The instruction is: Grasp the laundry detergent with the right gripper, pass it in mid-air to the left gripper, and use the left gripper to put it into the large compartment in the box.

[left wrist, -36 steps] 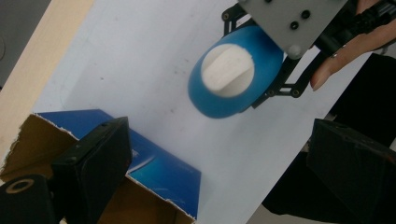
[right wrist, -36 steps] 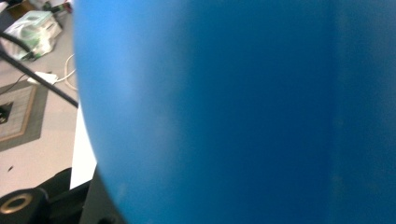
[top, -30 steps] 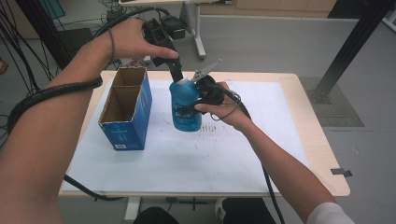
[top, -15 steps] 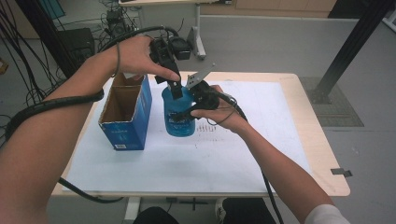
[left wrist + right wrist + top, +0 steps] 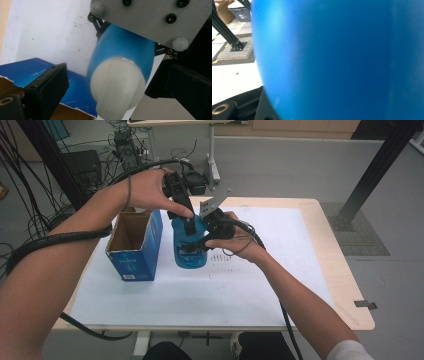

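A blue bottle (image 5: 188,260) with a white cap (image 5: 117,82) stands upright on the white table sheet (image 5: 240,285). My right gripper (image 5: 194,245) comes in from the right and is shut on the bottle's body (image 5: 337,60), one black finger (image 5: 247,103) showing beside it. My left gripper (image 5: 188,223) hangs over the bottle top, pointing down. Its jaws have just been opening and now stand open, one on each side of the cap (image 5: 117,92), with gaps between pads and cap.
An open blue cardboard box (image 5: 135,245) stands just left of the bottle, its torn rim (image 5: 15,85) close under the left jaw. Cables trail from both grippers across the table's left edge. A black post foot (image 5: 235,46) stands on the floor.
My left gripper has come down from above the box's far corner onto the bottle top, its jaws now around the cap. The right gripper keeps its hold on the bottle.
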`<state>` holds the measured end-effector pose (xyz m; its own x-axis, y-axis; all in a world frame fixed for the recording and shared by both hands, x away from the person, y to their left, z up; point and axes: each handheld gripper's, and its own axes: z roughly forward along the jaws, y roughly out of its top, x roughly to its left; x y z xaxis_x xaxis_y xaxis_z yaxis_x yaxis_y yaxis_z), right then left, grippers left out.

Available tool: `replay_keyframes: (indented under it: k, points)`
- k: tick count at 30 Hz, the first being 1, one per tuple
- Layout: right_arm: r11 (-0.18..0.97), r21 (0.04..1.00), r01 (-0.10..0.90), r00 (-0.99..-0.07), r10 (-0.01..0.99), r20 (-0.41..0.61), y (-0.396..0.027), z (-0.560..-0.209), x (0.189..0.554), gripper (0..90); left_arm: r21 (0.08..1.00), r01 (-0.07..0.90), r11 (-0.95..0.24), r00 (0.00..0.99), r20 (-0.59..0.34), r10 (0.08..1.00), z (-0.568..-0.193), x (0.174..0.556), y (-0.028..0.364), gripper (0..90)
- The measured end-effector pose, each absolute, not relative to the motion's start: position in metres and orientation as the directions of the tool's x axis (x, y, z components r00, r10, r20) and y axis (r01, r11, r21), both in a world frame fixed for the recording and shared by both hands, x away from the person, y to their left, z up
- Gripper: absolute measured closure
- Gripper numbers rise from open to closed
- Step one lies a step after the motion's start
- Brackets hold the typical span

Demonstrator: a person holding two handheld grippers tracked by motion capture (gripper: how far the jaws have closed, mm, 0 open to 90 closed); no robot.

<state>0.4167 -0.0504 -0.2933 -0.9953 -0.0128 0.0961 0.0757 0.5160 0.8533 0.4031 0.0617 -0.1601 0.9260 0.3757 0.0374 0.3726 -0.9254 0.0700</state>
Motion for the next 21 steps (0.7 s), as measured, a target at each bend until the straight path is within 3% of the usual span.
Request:
replay_keyframes:
  k: [21]
  points:
    - [0.504, 0.863, 0.039, -0.995, -0.057, 0.078, -0.054, -0.288, 0.414, 43.5, 0.04, 0.329, -0.943, 0.944, 0.004, 0.33, -0.172, 0.402, 0.054, 5.1]
